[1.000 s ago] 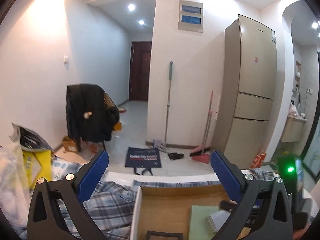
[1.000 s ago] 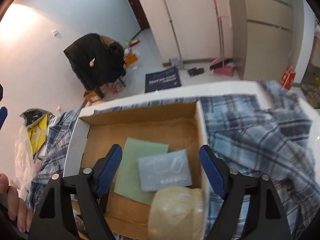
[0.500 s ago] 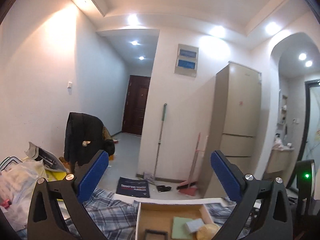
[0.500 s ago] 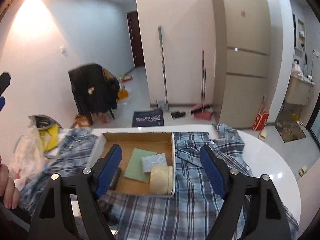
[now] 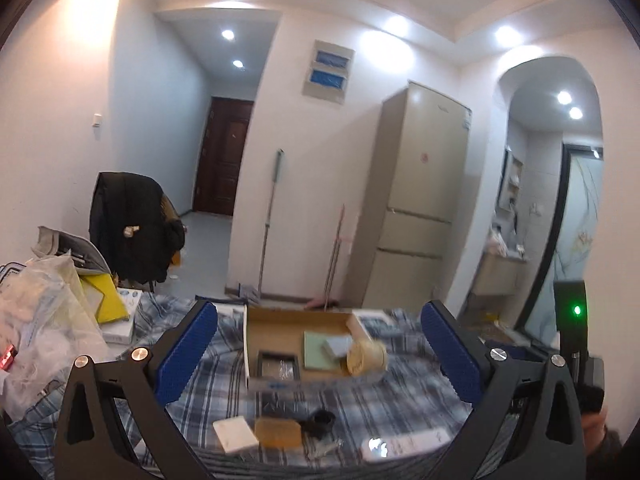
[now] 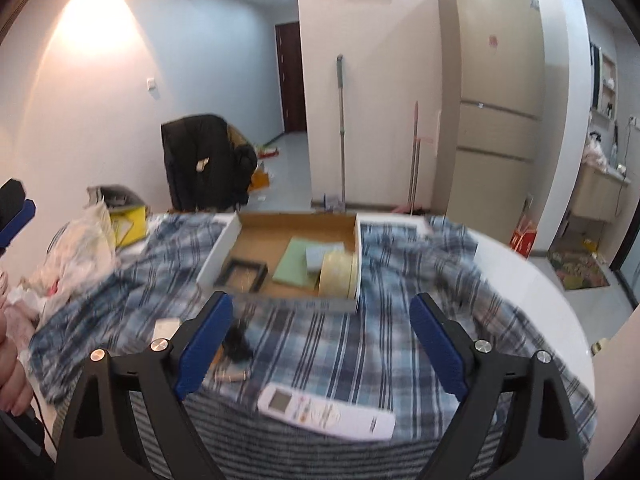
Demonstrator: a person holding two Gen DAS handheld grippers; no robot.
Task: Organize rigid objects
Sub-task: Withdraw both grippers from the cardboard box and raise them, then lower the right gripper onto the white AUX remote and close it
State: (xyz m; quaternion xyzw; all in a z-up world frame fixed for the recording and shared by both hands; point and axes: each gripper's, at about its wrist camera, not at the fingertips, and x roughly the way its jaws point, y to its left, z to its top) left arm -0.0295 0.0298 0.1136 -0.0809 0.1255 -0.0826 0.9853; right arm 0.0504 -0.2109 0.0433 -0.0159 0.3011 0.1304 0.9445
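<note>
Left gripper jaws wide, empty – right gripper jaws opening, empty, above the remote control near the cardboard box

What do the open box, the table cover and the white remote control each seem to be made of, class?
Open box: corrugated cardboard by the look, matt brown inside, white outside, with thin folded walls.
Table cover: woven fabric, blue-and-white plaid, soft and matt; it lies in wrinkles.
White remote control: probably hard plastic, smooth and slightly glossy, with a small screen and printed buttons; motion blur leaves the detail uncertain.
</note>
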